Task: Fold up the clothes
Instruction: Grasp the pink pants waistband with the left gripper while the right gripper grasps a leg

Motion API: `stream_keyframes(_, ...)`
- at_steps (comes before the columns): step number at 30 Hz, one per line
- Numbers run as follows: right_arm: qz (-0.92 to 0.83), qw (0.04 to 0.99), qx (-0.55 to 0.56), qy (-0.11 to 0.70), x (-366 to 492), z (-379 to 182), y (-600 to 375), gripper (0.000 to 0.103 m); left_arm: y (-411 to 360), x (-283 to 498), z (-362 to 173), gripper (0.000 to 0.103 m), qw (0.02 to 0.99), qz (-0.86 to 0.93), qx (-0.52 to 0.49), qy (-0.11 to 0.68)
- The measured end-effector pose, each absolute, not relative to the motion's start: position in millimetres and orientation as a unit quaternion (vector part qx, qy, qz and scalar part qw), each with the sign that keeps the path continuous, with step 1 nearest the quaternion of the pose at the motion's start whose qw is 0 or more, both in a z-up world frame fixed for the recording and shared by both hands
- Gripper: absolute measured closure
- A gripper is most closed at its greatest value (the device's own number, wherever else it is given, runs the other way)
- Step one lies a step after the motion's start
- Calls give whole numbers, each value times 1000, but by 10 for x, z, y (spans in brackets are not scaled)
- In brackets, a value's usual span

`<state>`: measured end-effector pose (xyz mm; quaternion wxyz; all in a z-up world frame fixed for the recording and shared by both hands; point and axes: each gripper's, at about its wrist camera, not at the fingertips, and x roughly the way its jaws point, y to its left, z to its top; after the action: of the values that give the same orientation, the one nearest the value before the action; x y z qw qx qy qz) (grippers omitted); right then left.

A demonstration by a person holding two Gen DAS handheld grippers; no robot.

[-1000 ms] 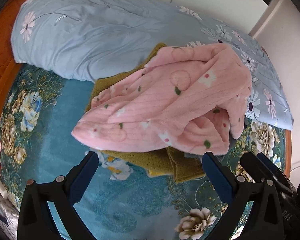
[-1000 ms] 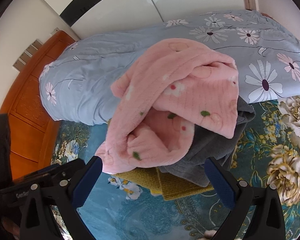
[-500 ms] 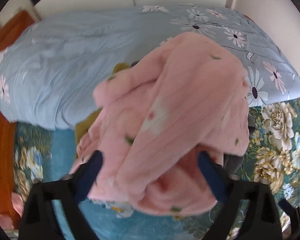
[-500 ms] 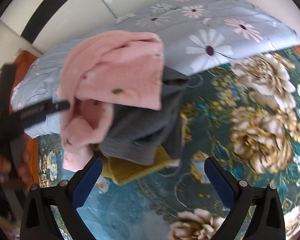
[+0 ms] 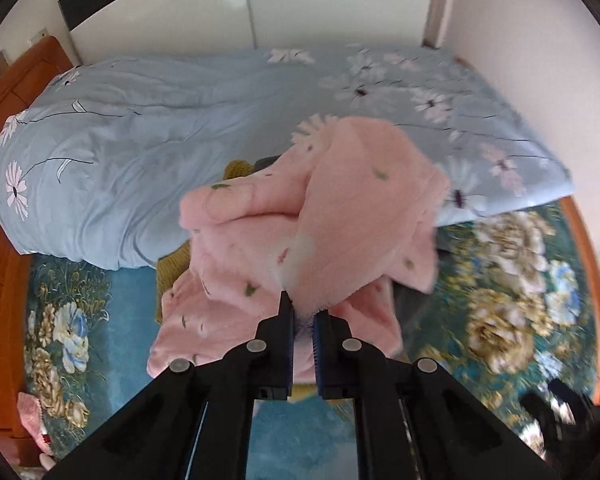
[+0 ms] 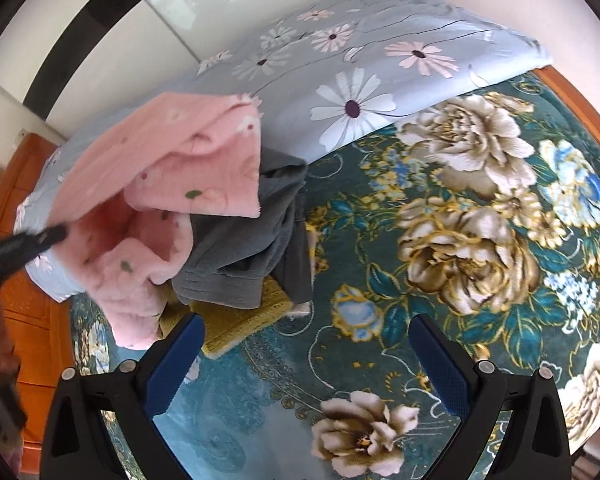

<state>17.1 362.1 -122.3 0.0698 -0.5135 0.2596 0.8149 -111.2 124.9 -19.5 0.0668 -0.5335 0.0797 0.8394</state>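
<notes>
Now left gripper (image 5: 303, 312) clamped on fuzzy edge of pink fleece garment (image 5: 340, 216), fold lifted; second ago its fingers stood wide apart, short of pile. Right gripper (image 6: 306, 356) has swung away over teal floral bedspread (image 6: 480, 216); blue ribbed fingers (image 6: 172, 364) apart, nothing between. Pink garment, soft with small flower print, heaps near middle of bed, toward quilt side, on grey ribbed knit (image 6: 240, 264) and mustard waffle-knit piece (image 6: 236, 320). Smooth pale-blue daisy quilt (image 5: 140, 140) rolled along far edge.
</notes>
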Motion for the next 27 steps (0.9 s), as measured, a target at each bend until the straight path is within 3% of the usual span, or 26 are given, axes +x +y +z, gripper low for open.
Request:
stream_keyframes(6, 811, 99, -509, 268, 566, -1175, 3814, 0, 1516, -122, -193, 95, 156, 809, -558, 99)
stream_keyframes(12, 796, 137, -523, 273, 1070, -1301, 4026, 0, 2060, 613, -749, 95, 226, 730, -630, 137)
stream_keyframes(16, 780, 147, -545, 271, 1348, -1468, 4039, 0, 2258, 742, -1162, 95, 218, 690, -672, 157)
stream_keyframes(19, 772, 147, -556, 271, 1491, -1564, 4011, 0, 2162, 683, -1269, 92, 192, 677, -702, 112)
stream_keyframes(22, 768, 147, -563, 267, 1521, -1604, 3991, 0, 1948, 634, -1170, 80, 196, 671, -714, 37)
stream_keyframes(24, 768, 147, -565, 264, 1458, -1600, 3972, 0, 1750, 553, -1050, 54, 203, 671, -713, -14)
stream_keyframes(27, 773, 133, -566, 255, 1267, -1574, 3872, 0, 1329, 373, -859, 52, 168, 695, -695, -74)
